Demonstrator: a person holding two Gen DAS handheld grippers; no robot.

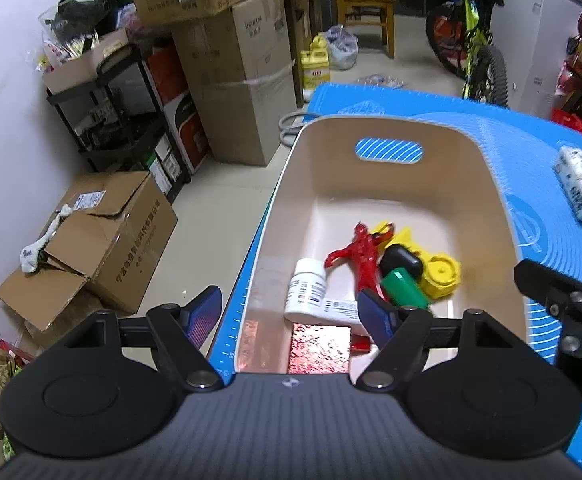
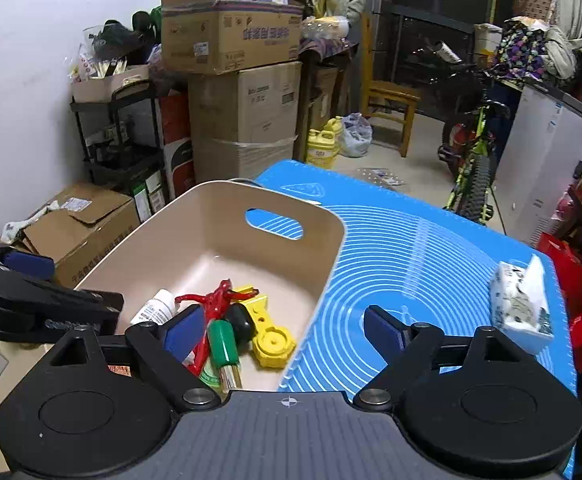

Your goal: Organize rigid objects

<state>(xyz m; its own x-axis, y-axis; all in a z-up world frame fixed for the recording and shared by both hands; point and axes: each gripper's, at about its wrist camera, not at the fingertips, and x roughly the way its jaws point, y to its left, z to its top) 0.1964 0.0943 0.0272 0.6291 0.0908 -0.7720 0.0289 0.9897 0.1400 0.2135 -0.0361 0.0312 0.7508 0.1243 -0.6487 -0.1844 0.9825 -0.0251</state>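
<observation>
Inside the beige bin [image 1: 487, 184] on the blue mat [image 2: 431, 264], most rigid items look already sorted: white bottle [image 1: 309, 294], red figure [image 1: 361, 256], yellow toy [image 1: 441, 274], black case [image 1: 401, 262], green-capped item [image 1: 405, 290], plus a shiny red packet [image 1: 319, 346] at the near end. Left gripper [image 1: 295, 314] hangs over the bin's near edge, jaws apart, nothing between them. Right gripper [image 2: 287, 334] straddles the bin's right wall, jaws also wide, empty. Judging by this, task is nearly done; only thing left on the mat is a white patterned pack [image 2: 525, 306], well apart from the bin, and it may be soft, so possibly not in scope. Left view shows the red packet clearly; right view barely catches it. Right view shows the green item's full length and more bare mat.
</observation>
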